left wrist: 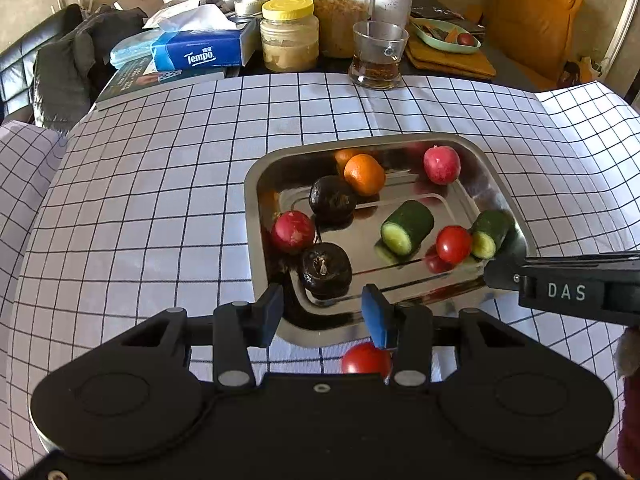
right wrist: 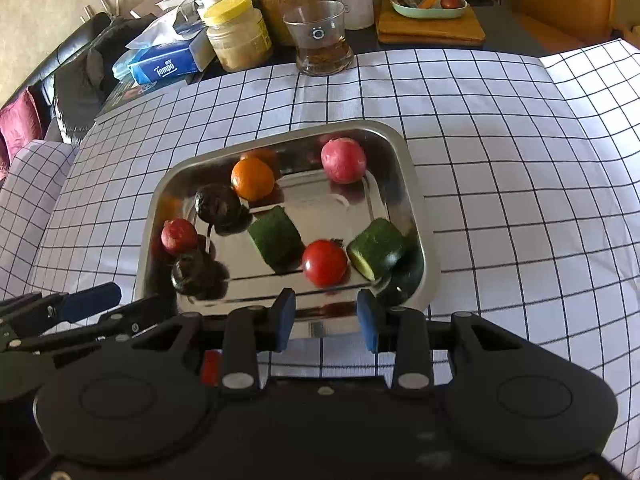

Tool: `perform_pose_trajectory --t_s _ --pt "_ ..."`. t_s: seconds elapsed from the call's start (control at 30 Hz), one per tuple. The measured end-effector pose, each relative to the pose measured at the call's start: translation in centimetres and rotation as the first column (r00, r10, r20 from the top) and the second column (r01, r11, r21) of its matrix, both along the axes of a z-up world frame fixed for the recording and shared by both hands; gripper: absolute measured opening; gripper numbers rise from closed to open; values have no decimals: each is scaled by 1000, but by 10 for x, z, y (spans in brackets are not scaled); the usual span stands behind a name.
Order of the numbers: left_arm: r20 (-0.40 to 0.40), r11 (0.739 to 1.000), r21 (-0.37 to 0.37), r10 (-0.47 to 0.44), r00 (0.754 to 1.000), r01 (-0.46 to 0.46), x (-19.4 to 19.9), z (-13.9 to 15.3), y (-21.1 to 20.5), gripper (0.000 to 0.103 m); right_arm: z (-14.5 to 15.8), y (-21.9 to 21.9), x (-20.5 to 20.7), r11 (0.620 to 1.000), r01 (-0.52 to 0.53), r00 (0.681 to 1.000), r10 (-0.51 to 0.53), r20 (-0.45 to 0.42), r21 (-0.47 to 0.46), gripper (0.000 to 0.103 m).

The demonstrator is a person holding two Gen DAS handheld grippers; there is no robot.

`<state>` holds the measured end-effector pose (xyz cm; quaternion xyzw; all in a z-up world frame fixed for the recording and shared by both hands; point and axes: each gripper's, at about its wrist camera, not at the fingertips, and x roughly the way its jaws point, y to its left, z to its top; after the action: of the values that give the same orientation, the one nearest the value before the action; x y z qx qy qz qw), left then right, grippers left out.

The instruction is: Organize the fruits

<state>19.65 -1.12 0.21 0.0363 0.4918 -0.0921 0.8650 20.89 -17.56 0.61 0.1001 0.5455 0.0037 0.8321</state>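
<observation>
A steel tray [left wrist: 256,184] [right wrist: 416,184] on the checked cloth holds an orange [left wrist: 364,174] [right wrist: 253,179], two pink-red fruits [left wrist: 441,165] [left wrist: 293,232], two dark fruits [left wrist: 333,198] [left wrist: 326,268], two cucumber pieces [left wrist: 407,227] [left wrist: 490,234] and a tomato [left wrist: 453,244] [right wrist: 324,262]. A second tomato [left wrist: 366,359] lies on the cloth outside the tray's near edge, below my left gripper [left wrist: 326,312], which is open and empty. My right gripper [right wrist: 326,322] is open and empty over the tray's near rim; it also shows in the left wrist view [left wrist: 496,274].
Behind the cloth stand a glass cup [left wrist: 378,56], a yellow-lid jar [left wrist: 289,34], a tall jar of flakes [left wrist: 342,8], a Tempo tissue box [left wrist: 200,50] and a green dish [left wrist: 444,36]. An orange chair [left wrist: 536,20] is at the back right.
</observation>
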Motion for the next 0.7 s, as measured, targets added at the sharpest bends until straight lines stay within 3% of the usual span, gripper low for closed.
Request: perform_pose_trajectory --t_s 0.27,0.7 --pt "-2 1000 20 17 1000 -17 -24 2 6 53 7 -2 -21 1000 4 1000 -4 8 10 37" --pt "-90 998 44 55 994 -51 -67 -15 18 53 7 4 -65 999 -22 1000 23 -15 28 37"
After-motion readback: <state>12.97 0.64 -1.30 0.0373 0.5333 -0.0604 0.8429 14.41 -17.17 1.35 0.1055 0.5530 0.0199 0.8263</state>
